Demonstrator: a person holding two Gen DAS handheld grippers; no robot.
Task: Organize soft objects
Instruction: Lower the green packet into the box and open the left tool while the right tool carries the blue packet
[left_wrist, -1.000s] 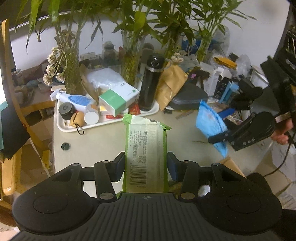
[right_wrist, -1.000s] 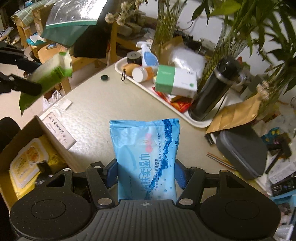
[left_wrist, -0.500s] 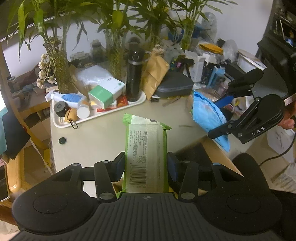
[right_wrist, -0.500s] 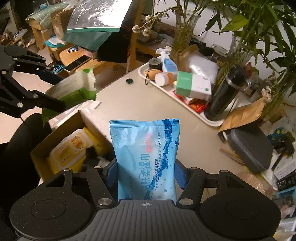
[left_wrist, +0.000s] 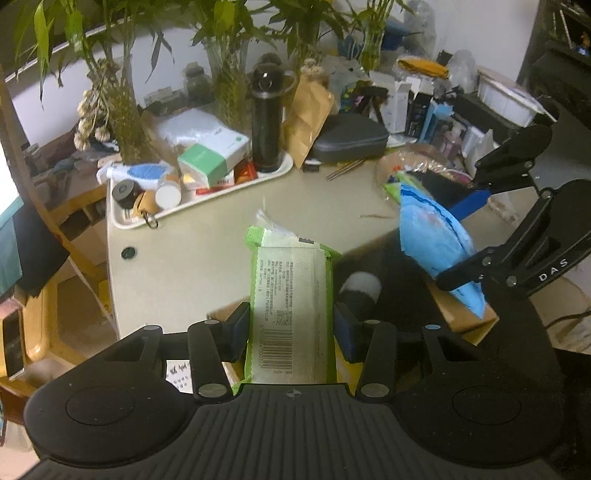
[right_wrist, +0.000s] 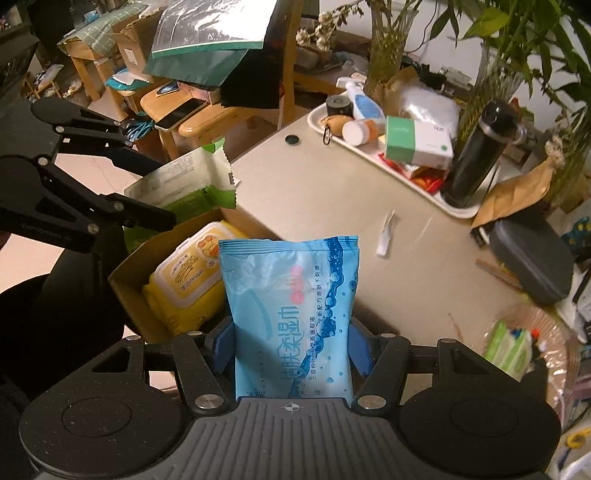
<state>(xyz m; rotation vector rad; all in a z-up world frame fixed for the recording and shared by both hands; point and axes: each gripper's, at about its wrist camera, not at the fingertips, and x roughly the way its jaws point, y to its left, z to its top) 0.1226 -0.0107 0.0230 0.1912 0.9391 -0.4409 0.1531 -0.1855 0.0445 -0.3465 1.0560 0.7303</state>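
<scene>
Here the beige table (right_wrist: 317, 199) fills the middle of both views, with a white tray (left_wrist: 122, 221) of bottles and boxes along its far edge and a black flask (left_wrist: 265, 122) standing at the tray's end. A cardboard box (right_wrist: 129, 273) sits at the table's near edge, below both tools, and a yellow wipes pack (right_wrist: 188, 273) lies inside it.

The left tool (left_wrist: 291, 325) points steeply downward over that near edge. Its jaws are clenched on a green wipes pack (left_wrist: 291, 291), one blue pad against each long side, and the pack stands up between them with its crimped top end toward the tray. From the right wrist view the same tool (right_wrist: 147, 210) reaches in from the left, with the green pack (right_wrist: 181, 181) hanging above the box's left wall.

The right tool (right_wrist: 291, 350) also tilts steeply down, its jaws grasping a blue wipes pack (right_wrist: 291, 314) by the lower sides. That pack stands upright between the pads, over the box's right part, just beside the yellow pack. In the left wrist view the right tool (left_wrist: 469, 236) comes in from the right, and the blue pack (left_wrist: 432, 236) slants down toward the box's right wall.

A small white paper scrap (right_wrist: 386, 236) lies on the bare table beyond the blue pack.
</scene>
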